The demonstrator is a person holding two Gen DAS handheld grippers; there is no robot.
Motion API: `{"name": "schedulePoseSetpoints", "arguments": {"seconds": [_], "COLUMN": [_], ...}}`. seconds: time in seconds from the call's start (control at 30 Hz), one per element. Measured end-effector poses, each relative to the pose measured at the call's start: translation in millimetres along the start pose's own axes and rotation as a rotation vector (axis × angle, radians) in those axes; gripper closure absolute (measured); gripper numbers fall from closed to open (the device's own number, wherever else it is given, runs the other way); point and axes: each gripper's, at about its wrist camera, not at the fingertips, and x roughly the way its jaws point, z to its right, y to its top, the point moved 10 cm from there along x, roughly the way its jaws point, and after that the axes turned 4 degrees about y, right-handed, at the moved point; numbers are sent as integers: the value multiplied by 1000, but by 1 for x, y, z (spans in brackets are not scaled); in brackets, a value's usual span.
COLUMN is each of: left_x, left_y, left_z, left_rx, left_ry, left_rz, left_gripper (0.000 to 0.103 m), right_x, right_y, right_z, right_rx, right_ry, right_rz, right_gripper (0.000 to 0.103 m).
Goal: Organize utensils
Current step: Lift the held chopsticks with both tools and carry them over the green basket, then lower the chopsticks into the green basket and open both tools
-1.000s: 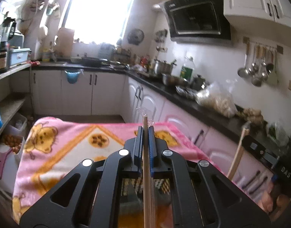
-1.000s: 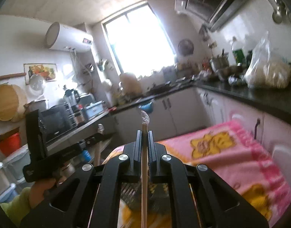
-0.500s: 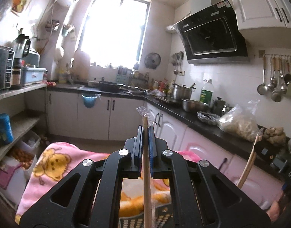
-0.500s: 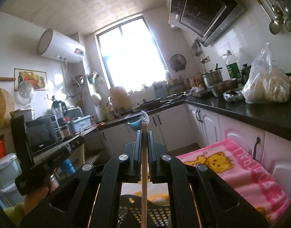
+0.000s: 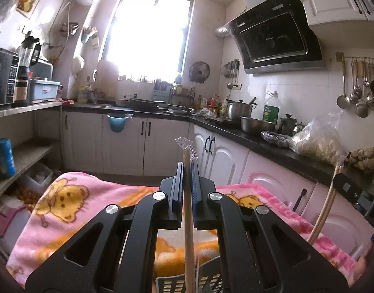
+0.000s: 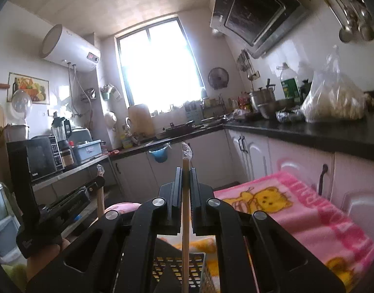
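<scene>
The left tongs (image 5: 186, 171) were seen closed on a slim pale wooden chopstick (image 5: 188, 232) in a clear plastic sleeve, which was held upright between the two black pads, its wrapped tip standing just above them. The right tongs (image 6: 185, 175) were likewise clamped on a second pale wooden chopstick (image 6: 185, 219), also upright and capped with crinkled clear film. Below each pair of tongs, a black perforated plastic basket (image 5: 169, 284) was visible at the bottom edge of the view, and the lower ends of the chopsticks were directed down towards it; whether they reached inside could not be told. The basket was set on a pink and yellow blanket printed with cartoon bears (image 5: 64, 205), which covered the bench. In the left wrist view, the right-hand device was seen at the far right with its chopstick leaning. In the right wrist view, the left-hand device was seen at the lower left, held by a hand (image 6: 44, 256).
</scene>
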Motion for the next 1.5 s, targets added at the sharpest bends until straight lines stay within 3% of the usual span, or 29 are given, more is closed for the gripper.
{"name": "schedulePoseSetpoints", "arguments": {"seconds": [0.67, 0.87, 1.03, 1.2, 1.5], "left_x": [6, -7, -24, -48, -89], "left_y": [-24, -27, -36, -49, -63], "left_z": [-6, -10, -15, -23, -23], "left_rx": [-10, -6, -23, -42, -62], "left_ry": [-30, -28, -30, -13, -33], "left_rz": [-27, -55, -115, -162, -193], "left_gripper": [101, 87, 70, 62, 40], "right_x": [-24, -40, -50, -61, -86], "right_y": [-41, -40, -45, -54, -60], "right_z": [6, -1, -4, -7, -18], "right_rx": [72, 57, 40, 50, 35], "right_ry": [23, 31, 30, 39, 58], "right_rz": [-103, -106, -130, -159, -181], "right_gripper": [94, 73, 67, 61, 49]}}
